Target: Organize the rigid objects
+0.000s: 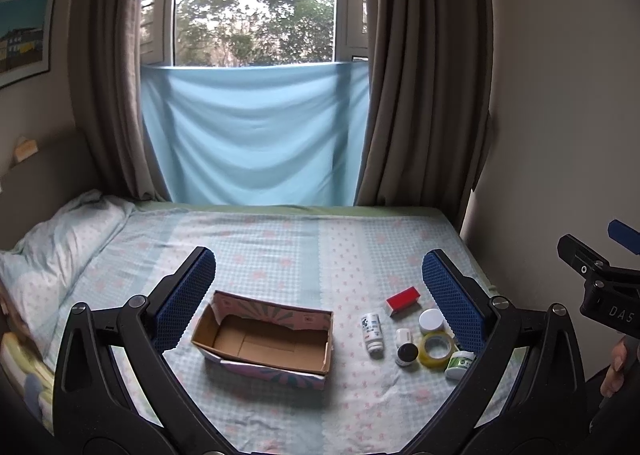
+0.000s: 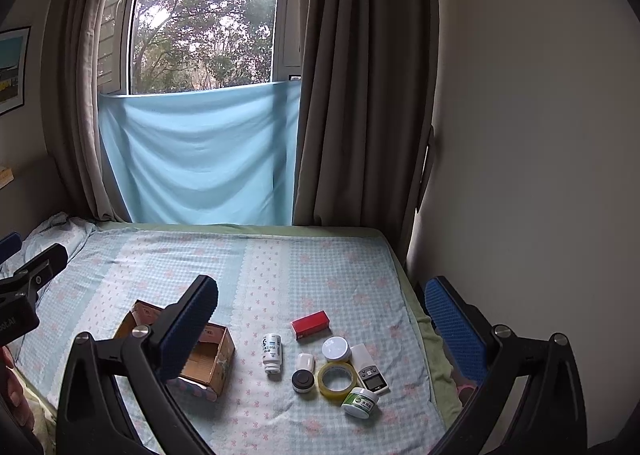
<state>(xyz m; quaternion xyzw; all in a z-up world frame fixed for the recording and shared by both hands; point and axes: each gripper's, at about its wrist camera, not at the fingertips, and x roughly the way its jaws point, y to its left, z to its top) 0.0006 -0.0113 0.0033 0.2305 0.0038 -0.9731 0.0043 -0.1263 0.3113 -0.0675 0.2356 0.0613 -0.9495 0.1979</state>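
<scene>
An open, empty cardboard box lies on the bed. To its right lie a red box, a white bottle on its side, a white-lidded jar, a yellow tape roll, a black-lidded jar, a green-labelled jar, a small white case and a remote-like device. My left gripper is open above the box. My right gripper is open above the items. Both hold nothing.
The bed has a checked sheet with a pillow at the left. A window with brown curtains and a blue cloth stands behind. A wall borders the bed's right edge.
</scene>
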